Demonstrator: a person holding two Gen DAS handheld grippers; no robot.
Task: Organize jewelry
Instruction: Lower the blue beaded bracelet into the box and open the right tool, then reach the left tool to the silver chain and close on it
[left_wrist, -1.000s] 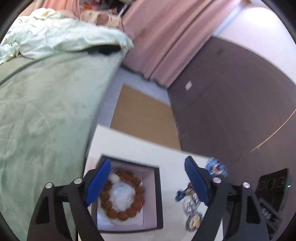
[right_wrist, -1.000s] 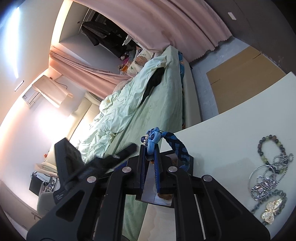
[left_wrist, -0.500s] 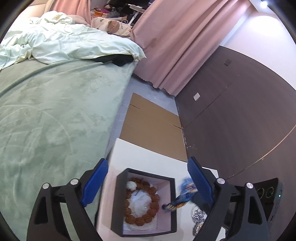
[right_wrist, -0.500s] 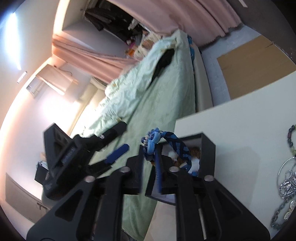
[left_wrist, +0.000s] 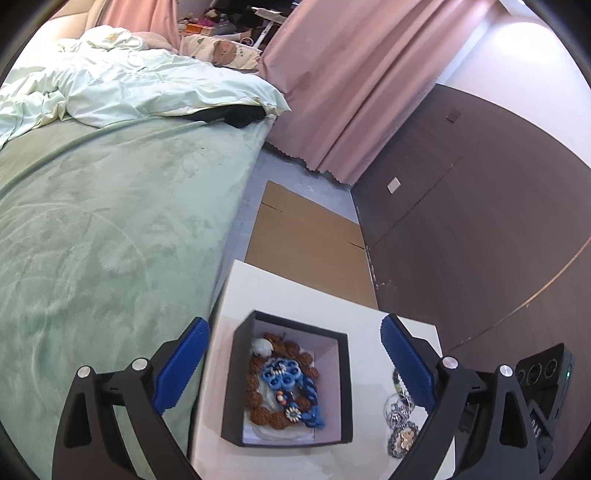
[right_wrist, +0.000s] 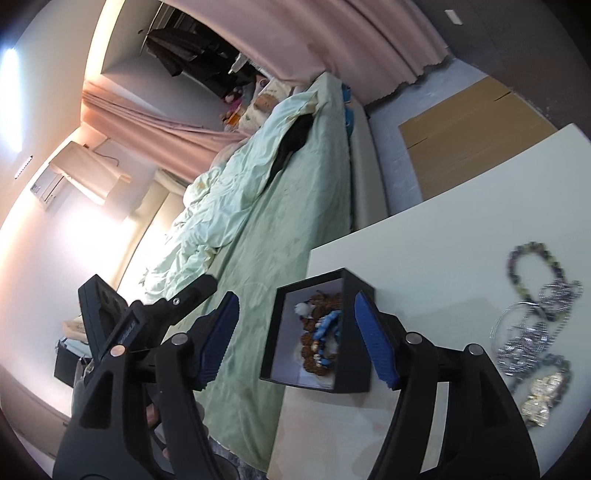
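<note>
Setting, left wrist view: bedroom with a green bed (left_wrist: 92, 229), pink curtain (left_wrist: 332, 81), dark wardrobe wall and a cardboard sheet (left_wrist: 306, 236) on the floor.
Worktop (left_wrist: 295, 295): white, standing beside the bed.
Black box (left_wrist: 343, 387): open-topped, on the worktop, pale lining inside.
Brown bead bracelet (left_wrist: 266, 413): lying in the box as a ring.
Blue braided bracelet (left_wrist: 291, 387): lying on top of the brown beads, inside the box, free of both claws.
Left claw (left_wrist: 291, 365): jaws wide apart, having just opened a little further; the box shows between them, untouched.
Loose jewelry (left_wrist: 400, 424): silver and gold pieces on the worktop, right of the box.

Setting, right wrist view: same bed (right_wrist: 258, 221) and curtain, scene tilted.
Right claw (right_wrist: 295, 343): jaws apart, having just been opening; nothing clamped, box below and beyond the tips.
Box (right_wrist: 354, 373): near the worktop's (right_wrist: 443, 229) bed-side edge, both bracelets inside.
Left claw's body (right_wrist: 147, 314): at left, over the bed.
Remaining pieces (right_wrist: 532, 332): bead bracelet, silver chains, gold pendant, well apart from the box.
</note>
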